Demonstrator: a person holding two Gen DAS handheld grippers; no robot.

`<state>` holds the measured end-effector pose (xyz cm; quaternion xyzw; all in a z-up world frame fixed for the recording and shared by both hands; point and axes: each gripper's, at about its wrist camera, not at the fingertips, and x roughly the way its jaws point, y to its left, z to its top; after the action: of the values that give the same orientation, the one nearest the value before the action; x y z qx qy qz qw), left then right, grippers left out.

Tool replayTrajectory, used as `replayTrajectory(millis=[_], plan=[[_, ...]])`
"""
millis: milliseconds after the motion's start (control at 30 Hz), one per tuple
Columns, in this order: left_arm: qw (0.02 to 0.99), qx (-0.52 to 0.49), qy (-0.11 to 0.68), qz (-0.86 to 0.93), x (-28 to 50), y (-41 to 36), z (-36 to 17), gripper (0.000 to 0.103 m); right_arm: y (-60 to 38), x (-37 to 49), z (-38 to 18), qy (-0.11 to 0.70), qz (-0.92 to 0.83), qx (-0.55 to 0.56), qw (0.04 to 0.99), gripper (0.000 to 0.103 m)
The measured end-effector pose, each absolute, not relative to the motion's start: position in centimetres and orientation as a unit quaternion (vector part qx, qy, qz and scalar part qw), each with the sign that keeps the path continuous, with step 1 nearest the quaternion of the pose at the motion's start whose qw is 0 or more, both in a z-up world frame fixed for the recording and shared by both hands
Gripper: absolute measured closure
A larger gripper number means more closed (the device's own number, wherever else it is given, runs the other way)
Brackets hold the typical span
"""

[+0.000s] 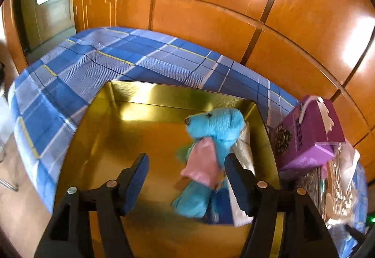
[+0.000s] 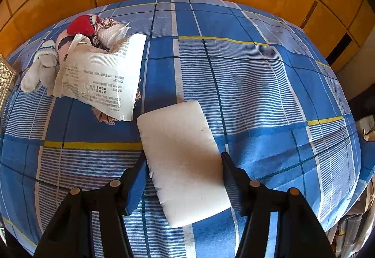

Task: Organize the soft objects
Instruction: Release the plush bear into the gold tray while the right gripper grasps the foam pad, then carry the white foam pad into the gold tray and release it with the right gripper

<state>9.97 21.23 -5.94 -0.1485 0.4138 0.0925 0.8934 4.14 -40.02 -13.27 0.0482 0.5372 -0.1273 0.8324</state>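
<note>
Left wrist view: left gripper [image 1: 186, 174] was released, jaws apart, nothing pressed between the pads; the right-hand finger [image 1: 236, 181] sat just beside the blue plush bear [image 1: 211, 138], contact unclear. Bear was fuzzy turquoise with dark nose and eye, pink shirt [image 1: 202, 165], leaning against the right wall inside the gold tin [image 1: 131, 103], head up. A white and blue packet [image 1: 236, 208] stood behind it against the same wall. Tin was shiny, otherwise bare, sitting on the blue plaid cloth [image 1: 77, 75]. To the right of the tin, a purple box [image 1: 309, 138] and some clear plastic wrap [image 1: 339, 176], blurred. Orange wood panelling [image 1: 211, 19] behind, a door at far left. Right wrist view: soft pile at upper left, a grey-white plush [image 2: 41, 68], a red knitted piece [image 2: 82, 24], frilly fabric, partly covered by a printed white pouch [image 2: 103, 77]. A white foam block [image 2: 185, 159] lay flat on the same plaid cloth between the fingers of the right gripper [image 2: 184, 172]; jaws straddled it, both pads at its edges, cannot tell whether they clenched it. Only the left view showed tin and bear; only the right showed pile and foam.
</note>
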Motion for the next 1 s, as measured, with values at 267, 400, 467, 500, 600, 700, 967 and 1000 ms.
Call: replayTrajectory(millis=[267,400,467,500,600,700,967,1000], plan=[[0.909,-0.119,0.390,0.082,5.5,20.0,-4.7,0.033,-40.1,3.7,-12.8,0.539,-0.155,0.081,0.824,0.046],[0.915,-0.104,0.384,0.071,4.1,19.0,-4.3,0.033,-40.5,3.5,-12.6,0.538,-0.169,0.102,0.819,0.046],[0.916,-0.100,0.383,0.065,3.7,18.6,-4.2,0.033,-40.6,3.3,-12.5,0.539,-0.175,0.112,0.816,0.046],[0.917,-0.097,0.382,0.063,3.5,18.4,-4.1,0.033,-40.5,3.2,-12.4,0.540,-0.176,0.116,0.815,0.046],[0.918,-0.097,0.379,0.058,3.2,18.1,-4.0,0.033,-40.7,2.9,-12.4,0.541,-0.181,0.136,0.810,0.047],[0.918,-0.102,0.379,0.057,3.0,18.0,-3.9,0.033,-40.8,1.9,-12.1,0.536,-0.172,0.179,0.807,0.047],[0.919,-0.099,0.378,0.056,2.4,17.9,-4.1,0.032,-40.4,-0.2,-11.7,0.512,-0.170,0.242,0.806,0.047],[0.918,-0.099,0.379,0.055,2.3,17.9,-4.1,0.032,-40.5,-0.4,-11.5,0.506,-0.178,0.252,0.805,0.047]])
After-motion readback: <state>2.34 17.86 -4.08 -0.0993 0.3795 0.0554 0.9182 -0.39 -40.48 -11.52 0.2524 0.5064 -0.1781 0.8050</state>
